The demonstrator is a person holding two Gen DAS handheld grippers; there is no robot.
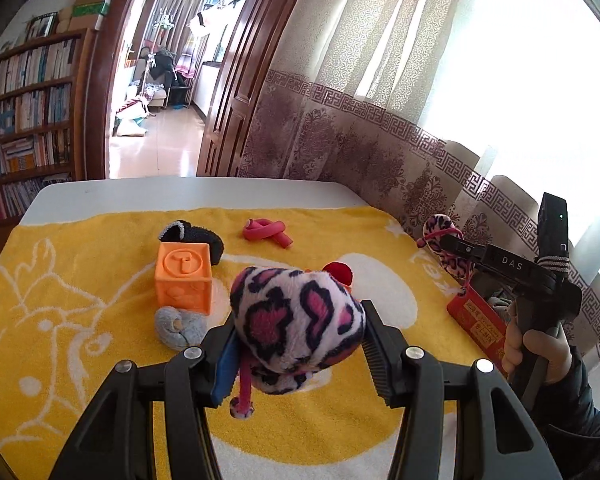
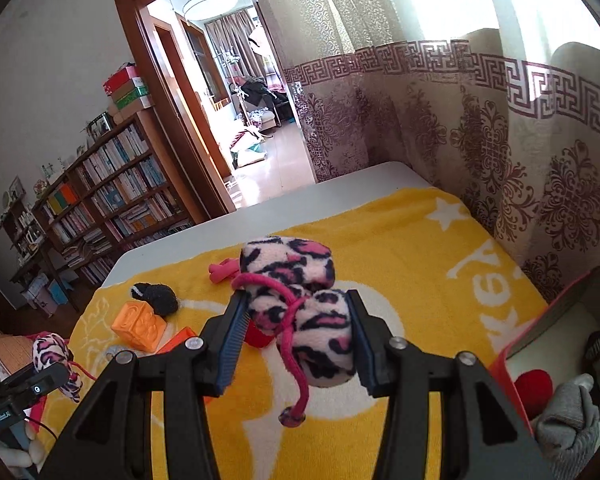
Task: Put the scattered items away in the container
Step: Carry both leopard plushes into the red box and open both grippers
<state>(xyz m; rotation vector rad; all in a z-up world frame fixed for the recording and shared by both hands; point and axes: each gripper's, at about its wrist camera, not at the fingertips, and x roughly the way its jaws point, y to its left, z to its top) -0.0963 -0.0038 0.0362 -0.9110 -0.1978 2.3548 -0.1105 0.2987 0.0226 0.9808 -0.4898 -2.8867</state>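
Slippers of pink, white and black leopard-print plush, each with a pink cord ending in a pompom, are held above the counter, one per gripper. The left gripper [image 1: 300, 354] has its fingers [image 1: 376, 354] closed on one slipper [image 1: 296, 320]; the right gripper [image 2: 296, 342] is clamped on the other slipper [image 2: 320, 332]. A yellow towel [image 1: 80, 320] with white drawings is spread over the white counter [image 1: 140, 192]. On it are seen an orange cube [image 1: 184, 280], a black sock [image 1: 204, 236] and a pink curler [image 1: 266, 230]. A red box [image 2: 512, 364] stands at the towel's right edge. Patterned curtains, a bookshelf and a doorway are seen behind.
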